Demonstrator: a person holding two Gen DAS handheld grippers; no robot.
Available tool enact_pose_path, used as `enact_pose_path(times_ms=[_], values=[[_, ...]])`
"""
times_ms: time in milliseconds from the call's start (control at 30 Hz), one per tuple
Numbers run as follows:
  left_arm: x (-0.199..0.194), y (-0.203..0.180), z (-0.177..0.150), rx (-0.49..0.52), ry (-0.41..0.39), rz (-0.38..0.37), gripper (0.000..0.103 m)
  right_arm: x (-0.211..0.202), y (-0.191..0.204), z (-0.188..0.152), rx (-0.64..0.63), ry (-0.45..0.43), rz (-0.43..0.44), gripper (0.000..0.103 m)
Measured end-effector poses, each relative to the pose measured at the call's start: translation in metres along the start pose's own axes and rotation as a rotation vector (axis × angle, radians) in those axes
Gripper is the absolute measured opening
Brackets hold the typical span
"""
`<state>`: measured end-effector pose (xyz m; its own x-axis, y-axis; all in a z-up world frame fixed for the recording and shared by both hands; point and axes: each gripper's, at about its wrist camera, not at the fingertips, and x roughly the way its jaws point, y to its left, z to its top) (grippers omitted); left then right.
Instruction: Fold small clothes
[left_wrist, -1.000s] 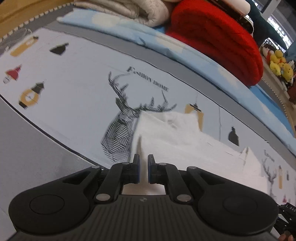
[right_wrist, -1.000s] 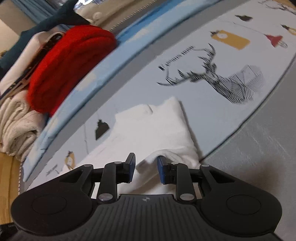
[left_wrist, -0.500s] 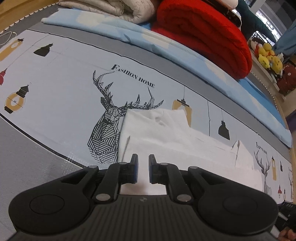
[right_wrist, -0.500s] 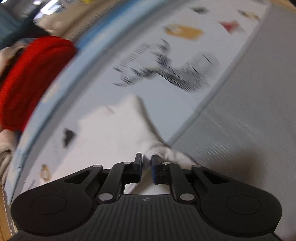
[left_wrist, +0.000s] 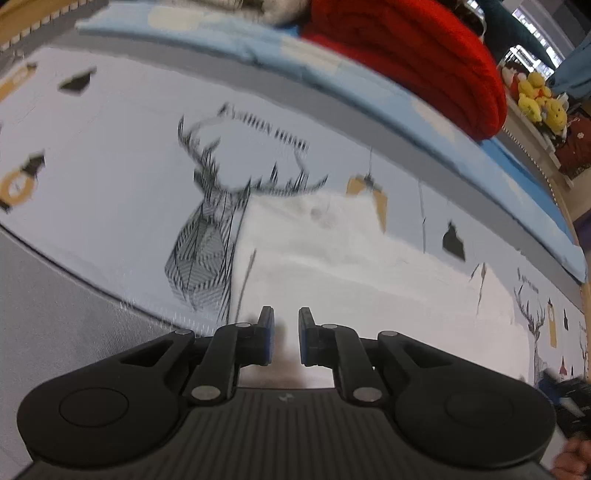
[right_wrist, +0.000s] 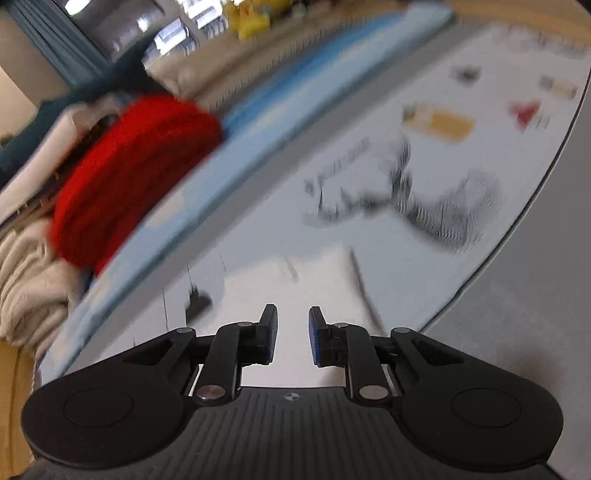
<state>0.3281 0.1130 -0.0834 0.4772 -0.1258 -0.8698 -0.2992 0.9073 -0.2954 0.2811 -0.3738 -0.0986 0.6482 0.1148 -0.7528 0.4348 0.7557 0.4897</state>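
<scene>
**Both claws apart over the white cloth**

Left wrist: our left gripper (left_wrist: 283, 332) has its jaws a little apart, nothing clamped btwn them. The flat white fabric garment (left_wrist: 351, 266) lies under it on the pale deer-print bedsheet (left_wrist: 110, 155), w/ a rolled red knitted blanket (left_wrist: 406, 62) behind.

Right wrist: our right gripper (right_wrist: 292, 332) has just been opening; jaws apart, nothing btwn, above the garment (right_wrist: 295, 280). View blurred.

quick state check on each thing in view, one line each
white garment: lying flat on the printed sheet, partly folded
left tool: jaws slightly apart, nothing pinched, over the garment's near edge
right tool: jaws have just been opening, nothing between them, over the garment
red blanket: folded, stacked at the back
printed sheet: spread flat
</scene>
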Motion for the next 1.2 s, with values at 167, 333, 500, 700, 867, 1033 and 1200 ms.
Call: enact_pose_path(times_ms=[167, 333, 500, 700, 867, 1033, 1200], values=[[0.025, 0.027, -0.002, -0.07, 0.132, 0.014, 0.012, 0.027, -0.041, -0.005, 0.108, 0.128, -0.161, 0.0], [0.01, 0.022, -0.003, -0.006, 0.051, -0.027, 0.019, 0.003, -0.017, 0.005, -0.036, 0.015, -0.076, 0.025], [-0.001, 0.019, -0.021, 0.098, 0.076, 0.045, 0.019, 0.018, -0.055, -0.007, 0.104, 0.191, -0.137, 0.02], [-0.106, 0.007, -0.044, 0.273, -0.139, 0.03, 0.019, -0.087, -0.016, 0.008, -0.167, -0.081, -0.131, 0.027], [-0.18, 0.02, -0.106, 0.298, -0.226, -0.012, 0.035, -0.179, -0.028, -0.009, -0.259, -0.168, -0.015, 0.037], [-0.206, 0.041, -0.188, 0.31, -0.214, -0.043, 0.036, -0.231, -0.071, -0.056, -0.309, -0.131, -0.007, 0.041], [-0.186, 0.074, -0.253, 0.287, -0.106, 0.029, 0.036, -0.237, -0.116, -0.111, -0.262, -0.032, -0.098, 0.041]])
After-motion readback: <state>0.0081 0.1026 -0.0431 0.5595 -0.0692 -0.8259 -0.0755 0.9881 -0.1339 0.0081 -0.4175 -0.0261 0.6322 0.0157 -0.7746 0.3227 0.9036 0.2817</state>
